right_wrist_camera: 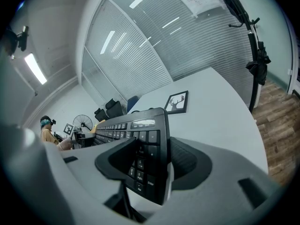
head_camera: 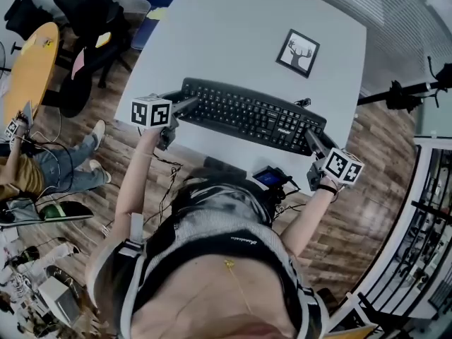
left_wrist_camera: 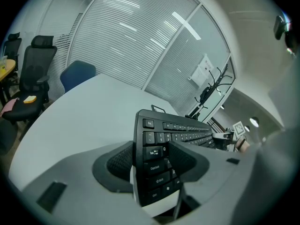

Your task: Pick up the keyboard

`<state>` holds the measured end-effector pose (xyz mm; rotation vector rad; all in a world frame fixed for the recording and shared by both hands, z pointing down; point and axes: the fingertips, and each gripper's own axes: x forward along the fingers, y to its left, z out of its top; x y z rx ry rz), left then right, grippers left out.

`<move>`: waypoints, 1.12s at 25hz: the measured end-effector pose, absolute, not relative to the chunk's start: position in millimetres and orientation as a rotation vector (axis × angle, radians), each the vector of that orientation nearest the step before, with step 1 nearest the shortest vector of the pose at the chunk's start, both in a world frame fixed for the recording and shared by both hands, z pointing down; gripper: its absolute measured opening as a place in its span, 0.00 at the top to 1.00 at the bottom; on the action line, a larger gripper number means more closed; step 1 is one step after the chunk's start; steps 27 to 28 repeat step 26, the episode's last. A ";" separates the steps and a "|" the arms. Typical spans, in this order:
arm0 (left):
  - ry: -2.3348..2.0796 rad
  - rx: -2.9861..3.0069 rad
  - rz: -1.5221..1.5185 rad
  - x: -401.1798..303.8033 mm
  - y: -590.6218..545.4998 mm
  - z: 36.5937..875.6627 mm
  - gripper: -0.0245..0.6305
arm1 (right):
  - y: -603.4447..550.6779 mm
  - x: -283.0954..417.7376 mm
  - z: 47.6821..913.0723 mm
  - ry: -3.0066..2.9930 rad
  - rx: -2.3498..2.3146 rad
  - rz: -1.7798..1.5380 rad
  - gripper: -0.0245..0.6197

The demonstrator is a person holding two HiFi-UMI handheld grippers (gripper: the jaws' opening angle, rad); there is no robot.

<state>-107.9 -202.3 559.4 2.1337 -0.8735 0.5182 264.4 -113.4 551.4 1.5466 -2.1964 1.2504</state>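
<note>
Left tool [head_camera: 192, 104] clamped on keyboard [head_camera: 251, 115] left end, right tool [head_camera: 311, 136] clamped on right end. White counter [head_camera: 233, 34]. Black keyboard along counter's near edge; whether it's off counter unclear. Framed deer pic [head_camera: 297, 53] toward counter's far right.

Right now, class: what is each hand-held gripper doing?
Left hand-held gripper: closed on the keyboard's left end.
Right hand-held gripper: closed on its right end.
</note>
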 end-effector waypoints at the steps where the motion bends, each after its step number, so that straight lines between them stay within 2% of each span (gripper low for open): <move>1: -0.869 2.132 0.517 -107.8 -201.7 559.8 0.63 | -113.1 264.3 551.7 -2.197 1.547 1.250 0.64; 28: -0.858 2.123 0.524 -109.3 -203.2 564.4 0.63 | -112.6 264.7 556.8 -2.175 1.549 1.256 0.64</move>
